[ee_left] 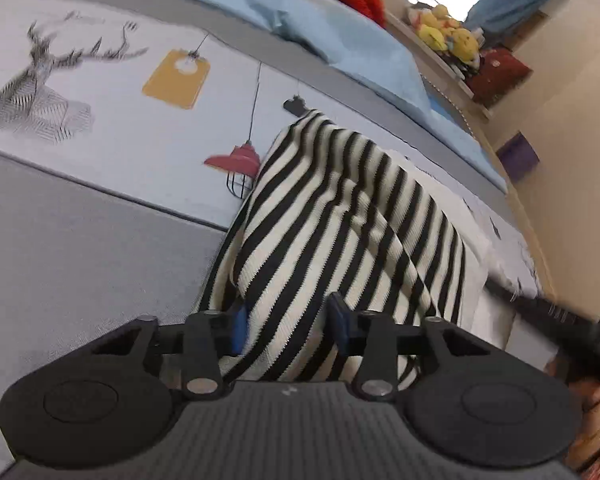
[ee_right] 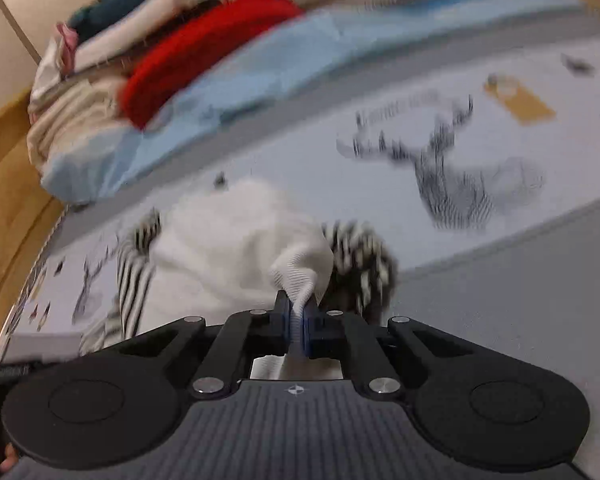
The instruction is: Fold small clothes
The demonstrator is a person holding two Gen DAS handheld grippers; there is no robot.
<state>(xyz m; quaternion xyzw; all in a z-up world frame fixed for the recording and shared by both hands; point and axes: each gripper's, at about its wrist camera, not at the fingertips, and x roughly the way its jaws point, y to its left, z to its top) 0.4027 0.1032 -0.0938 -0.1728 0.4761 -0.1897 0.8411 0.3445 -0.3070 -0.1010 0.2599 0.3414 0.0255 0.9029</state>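
A small black-and-white striped knit garment [ee_left: 340, 220] with a plain white part lies bunched on the printed bed sheet [ee_left: 120, 128]. My left gripper [ee_left: 288, 330] is open, its blue-padded fingers on either side of a fold of the striped cloth. In the right wrist view my right gripper [ee_right: 298, 316] is shut on a pinch of the garment's white ribbed fabric [ee_right: 236, 236], with striped parts [ee_right: 360, 264] showing on both sides. The right gripper's body also shows at the right edge of the left wrist view [ee_left: 572, 320].
A light blue blanket [ee_left: 340, 28] and a red knit item [ee_right: 204, 48] lie at the far side of the bed with more piled clothes [ee_right: 100, 28]. Stuffed toys [ee_left: 448, 32] sit on a shelf. A wooden bed edge [ee_right: 12, 184] runs at the left.
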